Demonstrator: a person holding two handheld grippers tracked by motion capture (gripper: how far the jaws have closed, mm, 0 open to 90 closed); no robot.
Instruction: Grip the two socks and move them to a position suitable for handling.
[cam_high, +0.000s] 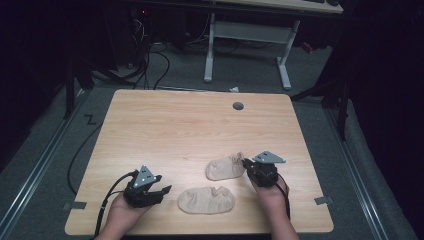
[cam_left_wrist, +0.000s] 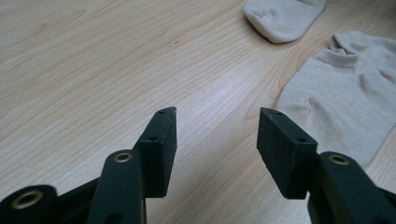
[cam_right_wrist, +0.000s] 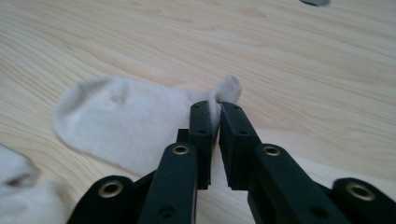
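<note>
Near edge of the wooden table (cam_high: 150, 125): the left gripper (cam_high: 155, 192) sits low at near left, jaws wide apart with nothing between them. Just right of it lies the near sock (cam_high: 206, 199), flat, long axis running left-right, cuff opening toward the right end and a rounded end facing the left gripper. In the left gripper view this sock (cam_left_wrist: 345, 98) is off to the right of the jaw line, not between the jaws, so the left hand is nearer to it but needs to swing right to line up.

Farther back and right: the far sock (cam_high: 225, 168), also lying left-right, toe to the left. The right gripper (cam_high: 246, 163) is at its right end, jaws closed narrow on the raised cuff edge (cam_right_wrist: 227, 88); the rest of this sock (cam_right_wrist: 121, 121) rests flat on the table.

Likely next move: right hand lifts or drags its sock, judging by the pinch alone. Far edge holds a grey grommet (cam_high: 238, 106).
</note>
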